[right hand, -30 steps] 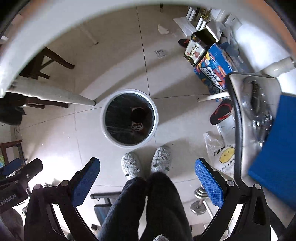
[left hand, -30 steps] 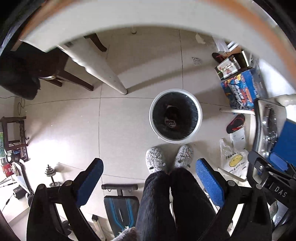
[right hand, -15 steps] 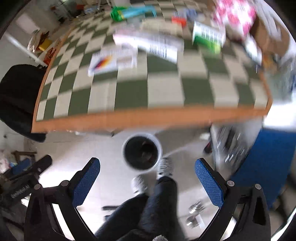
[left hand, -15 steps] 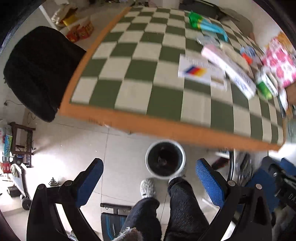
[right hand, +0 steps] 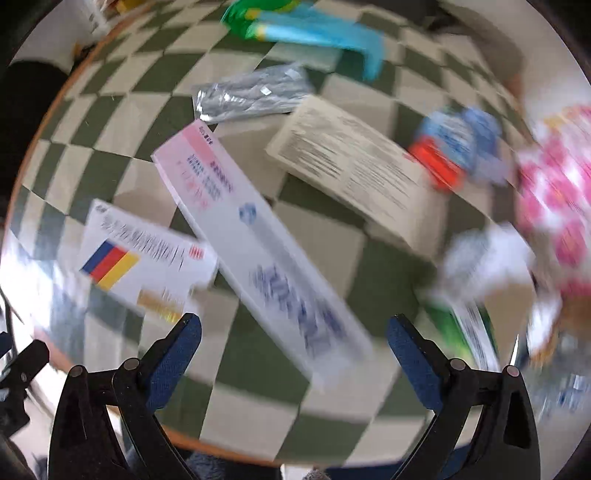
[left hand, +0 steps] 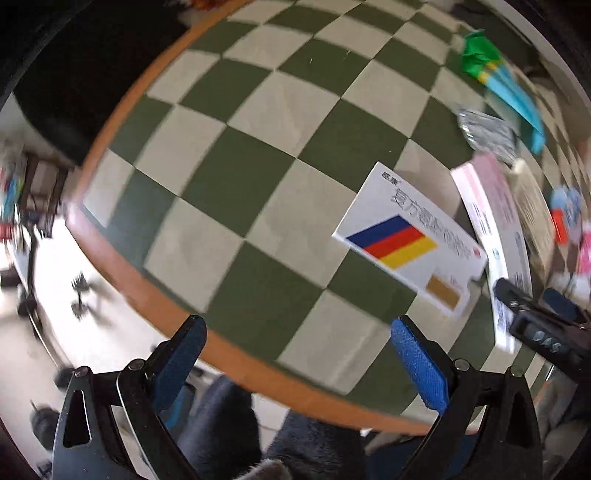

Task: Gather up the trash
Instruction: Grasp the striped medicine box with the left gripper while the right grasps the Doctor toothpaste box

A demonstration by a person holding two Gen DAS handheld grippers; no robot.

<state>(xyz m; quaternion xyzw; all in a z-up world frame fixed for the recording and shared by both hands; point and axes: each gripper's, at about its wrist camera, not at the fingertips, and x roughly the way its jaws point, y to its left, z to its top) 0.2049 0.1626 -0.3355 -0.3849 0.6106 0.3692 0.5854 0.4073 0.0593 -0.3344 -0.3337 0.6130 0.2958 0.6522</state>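
Note:
A green-and-cream checkered table point(left hand: 236, 155) carries trash. A white medicine box with blue, red and yellow stripes point(left hand: 406, 240) lies just beyond my left gripper point(left hand: 299, 332), which is open and empty over the table's near edge. The striped box also shows in the right wrist view point(right hand: 140, 258). A long white-and-pink box point(right hand: 255, 229) lies ahead of my right gripper point(right hand: 295, 332), which is open and empty. Further off lie a cream printed box point(right hand: 351, 166), a silver foil pack point(right hand: 251, 96), a green and blue wrapper point(right hand: 303, 26) and crumpled white paper point(right hand: 484, 258).
A red and blue packet point(right hand: 454, 147) and a pink patterned pack point(right hand: 554, 184) lie at the right. A green box point(right hand: 465, 328) sits near the right fingertip. A black chair point(left hand: 74, 74) stands left of the table. My right gripper's body point(left hand: 543, 336) shows at the right edge.
Both grippers have risen from above the floor bin and swung up over the table. The bin and the person's feet have left view. Both stay open and empty.

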